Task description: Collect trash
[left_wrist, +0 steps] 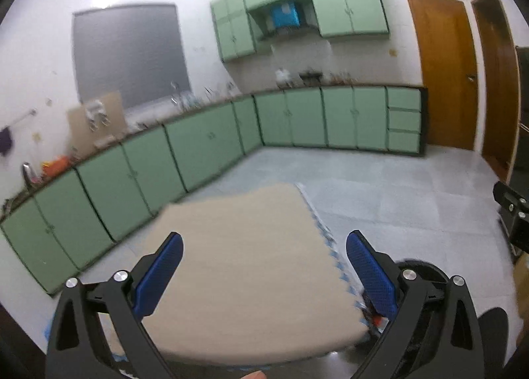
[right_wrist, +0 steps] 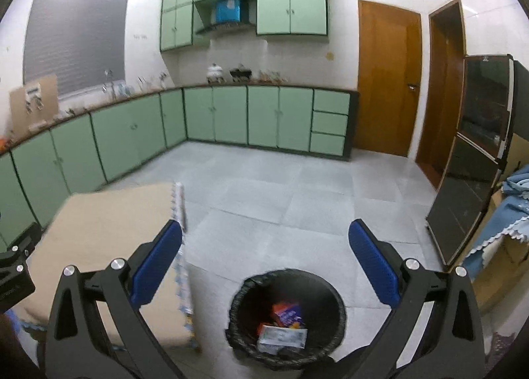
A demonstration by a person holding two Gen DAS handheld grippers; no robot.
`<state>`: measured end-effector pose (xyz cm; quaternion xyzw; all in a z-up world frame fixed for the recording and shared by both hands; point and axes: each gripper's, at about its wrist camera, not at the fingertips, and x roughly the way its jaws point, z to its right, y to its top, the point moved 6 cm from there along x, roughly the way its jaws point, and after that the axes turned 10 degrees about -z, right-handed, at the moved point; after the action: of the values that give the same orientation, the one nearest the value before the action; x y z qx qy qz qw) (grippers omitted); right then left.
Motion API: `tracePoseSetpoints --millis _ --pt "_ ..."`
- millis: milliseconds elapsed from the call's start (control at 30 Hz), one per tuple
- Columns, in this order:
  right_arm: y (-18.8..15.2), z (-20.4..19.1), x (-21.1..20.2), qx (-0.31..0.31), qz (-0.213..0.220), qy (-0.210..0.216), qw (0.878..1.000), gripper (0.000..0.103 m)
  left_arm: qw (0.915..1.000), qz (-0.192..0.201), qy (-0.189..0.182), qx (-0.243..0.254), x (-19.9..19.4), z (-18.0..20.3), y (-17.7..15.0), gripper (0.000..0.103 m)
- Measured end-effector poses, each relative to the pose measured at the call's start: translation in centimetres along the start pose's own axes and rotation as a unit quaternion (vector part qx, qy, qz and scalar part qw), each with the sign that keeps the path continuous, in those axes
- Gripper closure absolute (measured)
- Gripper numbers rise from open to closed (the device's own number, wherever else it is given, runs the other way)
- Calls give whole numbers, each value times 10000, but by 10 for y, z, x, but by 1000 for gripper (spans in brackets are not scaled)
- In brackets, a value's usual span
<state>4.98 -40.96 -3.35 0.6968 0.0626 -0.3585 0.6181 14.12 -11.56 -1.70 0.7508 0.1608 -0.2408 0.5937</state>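
A black trash bin [right_wrist: 287, 316] with a black liner stands on the floor below my right gripper [right_wrist: 266, 266]. Inside it lie an orange and purple packet [right_wrist: 287, 313] and a pale wrapper [right_wrist: 281, 336]. My right gripper is open and empty above the bin. My left gripper [left_wrist: 264, 275] is open and empty above a beige table [left_wrist: 248, 266]. The bin's rim [left_wrist: 420, 268] shows behind the left gripper's right finger, to the right of the table. The table also shows at the left of the right wrist view [right_wrist: 109, 230].
Green base cabinets [right_wrist: 215, 114] run along two walls with cluttered counters. Wooden doors [right_wrist: 386, 78] stand at the back right. A dark glass cabinet [right_wrist: 476, 161] and a blue cloth [right_wrist: 509, 213] stand to the right. Grey tiled floor [right_wrist: 281, 187] lies between.
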Motion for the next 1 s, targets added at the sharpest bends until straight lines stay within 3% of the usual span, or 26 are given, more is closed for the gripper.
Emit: tracePoseSetpoints --millis 133,333,1000 --pt "1 -6 -27 13 101 -9 9999 5 9986 206 -244 -415 -34 -21 1 6" --pt "-2 -11 -56 73 250 42 9997 5 9967 309 -310 -683 -65 -40 -8 6" --pt "-6 -16 -73 64 383 -50 9992 5 9962 450 -201 -719 -79 -51 -10 6"
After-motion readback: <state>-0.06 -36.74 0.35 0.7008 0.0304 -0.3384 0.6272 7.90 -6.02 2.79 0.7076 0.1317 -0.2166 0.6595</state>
